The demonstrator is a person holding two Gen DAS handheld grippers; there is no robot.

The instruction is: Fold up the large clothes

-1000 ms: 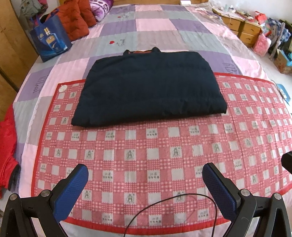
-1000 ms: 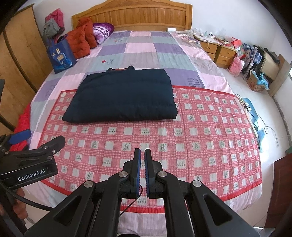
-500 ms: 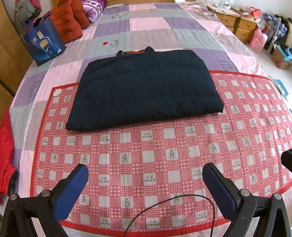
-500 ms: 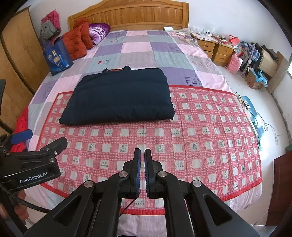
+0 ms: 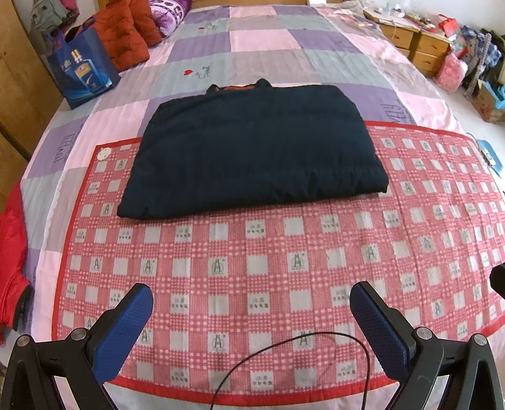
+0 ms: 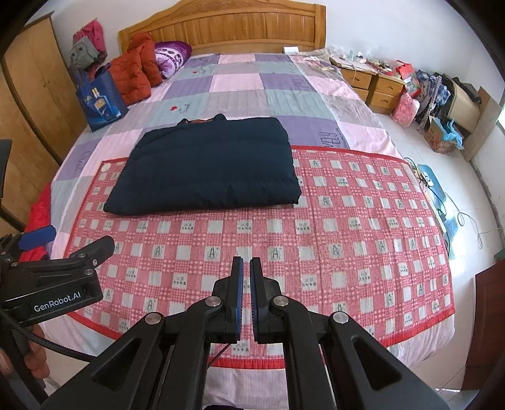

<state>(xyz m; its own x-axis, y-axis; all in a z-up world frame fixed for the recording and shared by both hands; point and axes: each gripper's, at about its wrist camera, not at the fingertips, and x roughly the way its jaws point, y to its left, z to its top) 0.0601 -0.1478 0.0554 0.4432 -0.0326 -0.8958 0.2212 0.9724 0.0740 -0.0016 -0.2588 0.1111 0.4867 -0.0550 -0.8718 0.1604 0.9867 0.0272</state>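
A dark navy padded jacket lies folded into a flat rectangle on the bed, its collar toward the headboard. It also shows in the right wrist view. It rests partly on a red checked mat. My left gripper is open and empty, held above the mat's near edge, well short of the jacket. My right gripper is shut and empty, also above the near part of the mat. The left gripper shows at the left of the right wrist view.
A blue bag, orange cushions and a purple pillow sit near the wooden headboard. Red clothing hangs off the bed's left side. Drawers and clutter stand at the right. A thin black cable loops near the left gripper.
Both grippers have drawn back slightly and tilted, so the jacket sits a little farther away and more central. Jaw states have not changed.
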